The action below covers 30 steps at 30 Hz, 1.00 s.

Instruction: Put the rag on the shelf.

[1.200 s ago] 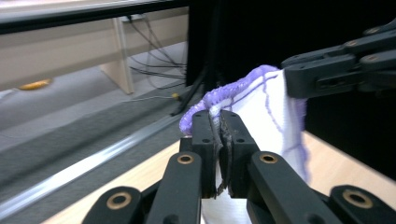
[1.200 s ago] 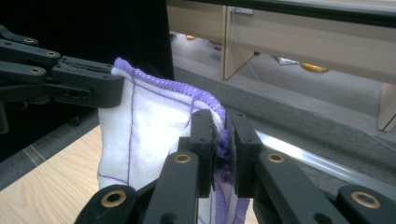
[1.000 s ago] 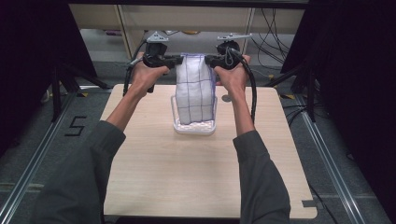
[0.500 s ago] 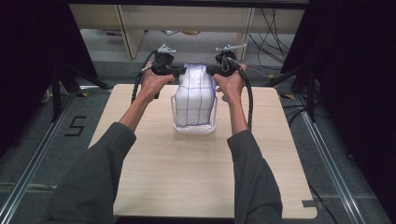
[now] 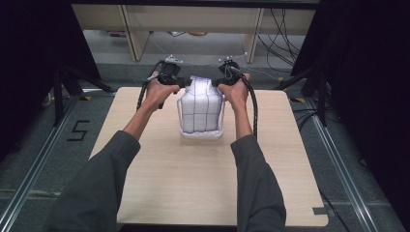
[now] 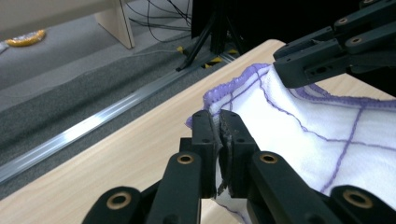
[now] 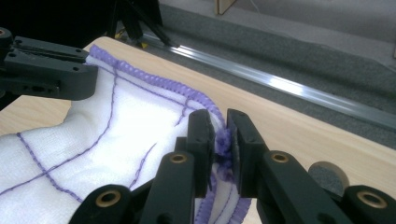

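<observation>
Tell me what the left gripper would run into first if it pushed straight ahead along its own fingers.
The left gripper is already shut on the white cloth. Straight ahead past the cloth's purple edge, it would probably meet the table, then the floor rail; depth is unclear.

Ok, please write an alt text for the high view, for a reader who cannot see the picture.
A person holds up a white cloth with purple grid lines over the far middle of a light wooden table, its lower end resting on the tabletop. The left tongs and the right tongs each pinch an upper corner. Both grey-sleeved arms come in from the bottom.
</observation>
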Motion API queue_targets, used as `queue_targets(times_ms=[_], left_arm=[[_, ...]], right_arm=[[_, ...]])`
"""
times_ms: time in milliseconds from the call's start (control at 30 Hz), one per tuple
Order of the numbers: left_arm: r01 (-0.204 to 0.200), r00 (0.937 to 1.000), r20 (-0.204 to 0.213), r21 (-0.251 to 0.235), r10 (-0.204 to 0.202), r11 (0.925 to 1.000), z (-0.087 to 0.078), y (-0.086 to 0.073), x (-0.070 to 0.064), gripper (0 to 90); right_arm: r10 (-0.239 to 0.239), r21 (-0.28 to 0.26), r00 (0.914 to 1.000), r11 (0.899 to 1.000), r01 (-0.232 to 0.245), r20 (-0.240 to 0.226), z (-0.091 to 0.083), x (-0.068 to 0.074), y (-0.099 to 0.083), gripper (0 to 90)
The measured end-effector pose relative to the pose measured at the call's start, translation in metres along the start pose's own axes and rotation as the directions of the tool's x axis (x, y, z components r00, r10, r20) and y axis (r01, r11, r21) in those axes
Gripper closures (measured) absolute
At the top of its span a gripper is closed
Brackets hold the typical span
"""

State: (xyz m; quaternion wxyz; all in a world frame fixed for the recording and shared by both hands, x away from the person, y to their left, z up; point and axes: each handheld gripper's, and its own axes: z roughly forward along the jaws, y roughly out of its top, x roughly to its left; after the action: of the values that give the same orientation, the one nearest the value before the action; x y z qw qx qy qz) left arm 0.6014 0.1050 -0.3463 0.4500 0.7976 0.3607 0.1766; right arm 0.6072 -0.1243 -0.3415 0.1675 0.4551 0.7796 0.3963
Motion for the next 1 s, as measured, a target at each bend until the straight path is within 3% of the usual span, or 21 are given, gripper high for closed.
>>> queue_targets(times_ms=[67,100,133,167,267,300,367,500,700,800,1000], left_arm=[[0.011,0.9999,-0.002,0.009,-0.011,0.9999,0.001,-0.002,0.002,84.5],[0.020,0.9998,0.002,0.012,-0.020,0.9997,0.001,-0.004,0.003,84.6],[0.024,0.9997,0.004,0.016,-0.024,0.9996,0.002,-0.006,0.003,84.5],[0.026,0.9997,0.000,0.017,-0.026,0.9995,0.002,-0.007,0.003,84.3],[0.042,0.9991,-0.006,0.017,-0.042,0.9990,0.002,-0.010,0.005,83.6],[0.052,0.9987,-0.004,0.017,-0.052,0.9985,0.001,-0.010,0.006,82.1],[0.085,0.9964,0.007,0.007,-0.085,0.9964,-0.002,-0.010,0.008,72.7],[0.108,0.9941,0.004,-0.003,-0.108,0.9941,-0.008,-0.010,0.011,71.2],[0.125,0.9922,0.011,-0.023,-0.124,0.9919,-0.024,-0.010,0.016,66.8],[0.146,0.9892,0.016,-0.043,-0.146,0.9883,-0.032,-0.011,0.019,64.5],[0.151,0.9880,0.038,-0.032,-0.149,0.9881,-0.046,-0.017,0.021,61.0]], right_arm=[[0.018,0.018,0.9998,1.000,-0.018,0.000,0.002,0.000,-0.001,78.9],[0.005,0.018,1.0000,1.000,-0.005,-0.005,0.003,-0.001,-0.001,78.8],[0.034,0.035,0.9994,0.999,-0.033,-0.010,0.004,0.002,-0.002,78.4],[-0.002,0.037,0.9999,0.999,0.002,-0.012,0.006,-0.001,-0.002,77.5],[0.015,0.045,0.9999,0.999,-0.015,0.001,0.008,0.000,-0.004,72.9],[0.030,0.046,0.9995,0.998,-0.030,0.007,0.008,0.000,-0.004,70.6],[0.004,0.052,0.9999,0.999,-0.005,0.014,0.010,-0.002,-0.004,65.2],[0.026,0.037,0.9996,0.999,-0.027,0.008,0.005,-0.003,-0.002,64.7],[0.009,0.017,0.9999,1.000,-0.010,0.011,-0.005,-0.004,-0.001,62.2],[0.025,0.008,0.9997,1.000,-0.025,0.007,-0.012,-0.002,0.000,61.8],[0.039,-0.001,0.9992,0.999,-0.039,-0.004,-0.025,-0.003,-0.002,60.2]])
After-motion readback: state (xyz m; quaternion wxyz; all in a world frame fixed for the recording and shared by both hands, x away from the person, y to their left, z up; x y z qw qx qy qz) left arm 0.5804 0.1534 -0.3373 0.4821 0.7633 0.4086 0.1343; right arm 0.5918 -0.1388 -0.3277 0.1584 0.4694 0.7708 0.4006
